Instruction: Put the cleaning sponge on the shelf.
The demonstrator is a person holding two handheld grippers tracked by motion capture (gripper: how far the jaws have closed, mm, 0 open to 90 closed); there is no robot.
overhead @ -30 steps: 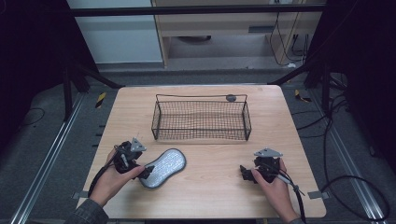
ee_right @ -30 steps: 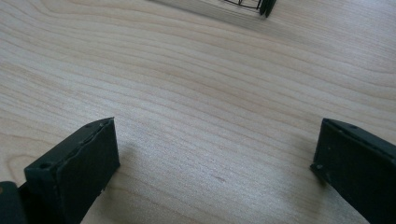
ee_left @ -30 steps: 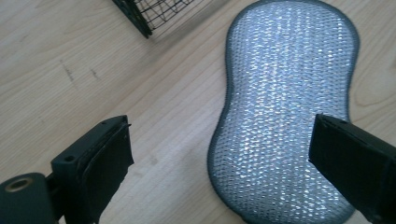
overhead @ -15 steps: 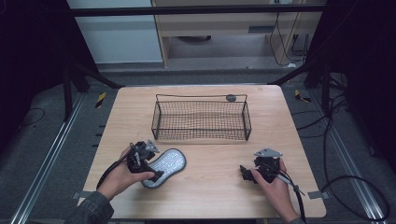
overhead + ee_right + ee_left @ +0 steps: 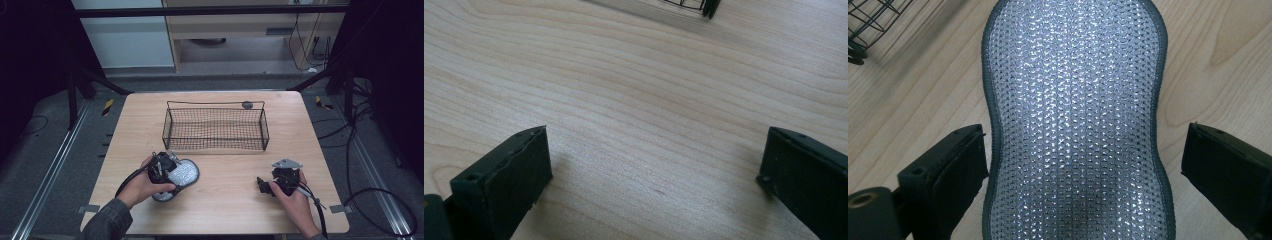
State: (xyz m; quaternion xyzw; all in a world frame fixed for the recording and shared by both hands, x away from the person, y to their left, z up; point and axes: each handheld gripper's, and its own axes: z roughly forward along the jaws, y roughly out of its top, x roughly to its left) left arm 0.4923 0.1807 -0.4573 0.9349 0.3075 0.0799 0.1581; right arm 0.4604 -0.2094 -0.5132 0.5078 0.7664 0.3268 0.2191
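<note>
Your left gripper (image 5: 1073, 175) sits over the near end of the pad (image 5: 1073, 115), jaws wide and straddling its waist, one just beside each edge, gripping nothing yet. The pad lies flat on the surface (image 5: 225, 200), its long axis running straight away from those jaws toward the basket (image 5: 215, 125). Your right gripper (image 5: 267, 186), well apart from the pad, holds its jaws wide over bare wood. The left is nearer; closing across the pad's width looks like the move.

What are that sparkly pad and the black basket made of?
The pad looks like a scrubbing sponge wrapped in silvery metallic knit, glinting in rows, with a dark grey stitched edge. The basket seems to be thin wire mesh with a matte black coating. The table shows pale wood grain, possibly laminate.
</note>
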